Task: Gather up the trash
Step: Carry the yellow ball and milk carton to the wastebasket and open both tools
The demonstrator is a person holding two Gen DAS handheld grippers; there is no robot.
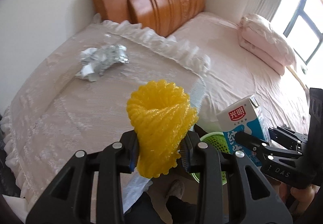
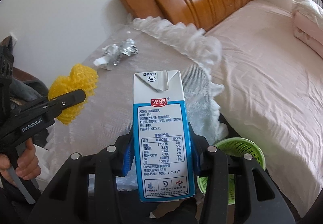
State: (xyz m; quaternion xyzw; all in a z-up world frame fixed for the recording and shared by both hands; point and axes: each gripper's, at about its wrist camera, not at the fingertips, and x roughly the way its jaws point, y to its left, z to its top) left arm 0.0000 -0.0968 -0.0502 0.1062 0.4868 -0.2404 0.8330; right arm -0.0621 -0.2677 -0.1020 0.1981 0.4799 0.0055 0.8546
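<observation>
My left gripper is shut on a yellow foam fruit net, held above the lace-covered bed end; the net also shows in the right wrist view. My right gripper is shut on a blue and white milk carton, held upright; the carton also shows in the left wrist view. A green mesh basket sits low between the bed parts, below and right of the carton, and shows in the left wrist view. A crumpled silver wrapper lies on the lace cover, also in the right wrist view.
A wooden headboard stands against the white wall. A pink sheet covers the bed, with a folded pink quilt near the window. A white frilled lace cover drapes the near surface.
</observation>
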